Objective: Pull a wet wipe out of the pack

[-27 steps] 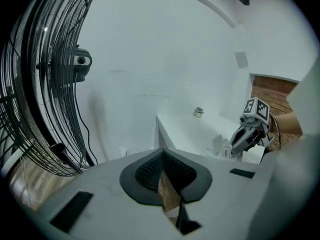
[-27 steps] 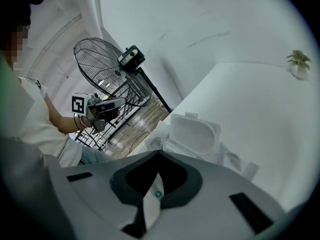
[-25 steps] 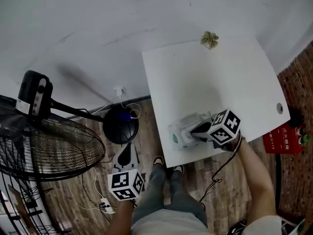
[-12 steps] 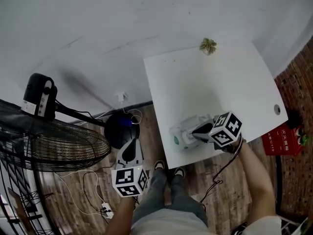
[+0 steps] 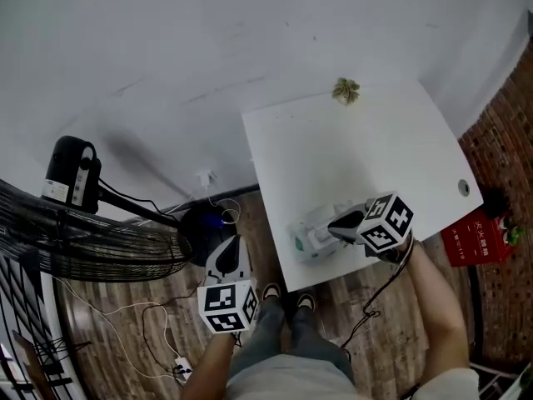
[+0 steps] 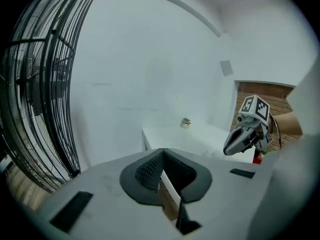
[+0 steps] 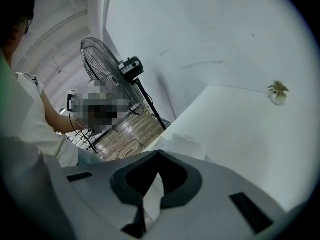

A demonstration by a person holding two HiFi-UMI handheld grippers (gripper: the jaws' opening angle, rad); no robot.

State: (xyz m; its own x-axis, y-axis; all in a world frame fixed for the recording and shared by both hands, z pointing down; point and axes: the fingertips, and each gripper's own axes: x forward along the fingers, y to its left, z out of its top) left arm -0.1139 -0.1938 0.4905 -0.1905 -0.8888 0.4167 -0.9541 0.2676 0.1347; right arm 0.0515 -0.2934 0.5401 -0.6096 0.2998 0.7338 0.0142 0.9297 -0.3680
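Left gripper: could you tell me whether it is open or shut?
Shut. The left gripper shows its jaws meeting at the tips in its own view, with nothing held between them.

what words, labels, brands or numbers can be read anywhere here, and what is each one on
Nothing reads clearly enough to quote.
Red box at the head view's right edge: white characters, too small to read.
Fan motor: white label, too blurred to read.
Wipe pack: a green mark, no legible print.
Cubes on the left tongs and right tongs: square markers only, no words.
Wet wipe in the right tongs: blank.
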